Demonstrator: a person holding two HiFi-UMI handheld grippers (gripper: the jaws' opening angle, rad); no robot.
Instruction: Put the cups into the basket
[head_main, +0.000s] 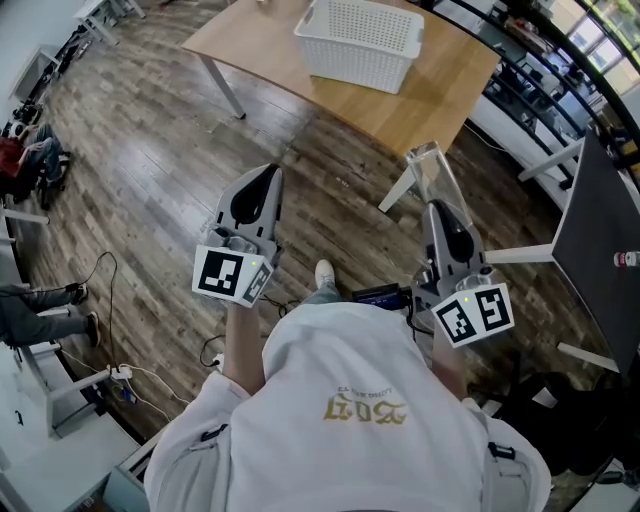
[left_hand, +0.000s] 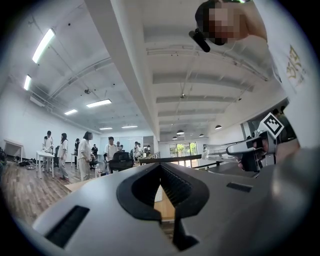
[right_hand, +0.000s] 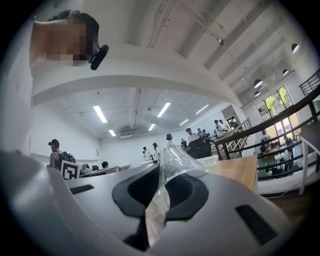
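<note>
- My right hand-held gripper (head_main: 438, 206) is clamped on a clear plastic cup (head_main: 430, 168). In the right gripper view the jaws pinch one side of its thin wall flat, and the rest of the cup (right_hand: 172, 160) sticks out past the tips.
- I judge the cup very light, soft-walled and slick. It buckles under the pads, so a hard squeeze could crease it and a loose one could let it slide. The rim looks like the stiffest place to hold.
- My left hand-held gripper (head_main: 272, 172) is beside it at about the same height. Its jaws are drawn together with nothing between them.
- Ahead, past a stretch of wood floor, stands the wooden worktop (head_main: 440, 90).
- On it sits the white perforated basket (head_main: 355, 62), open at the top and well apart from the cup. I cannot see any cups inside it from here.
</note>
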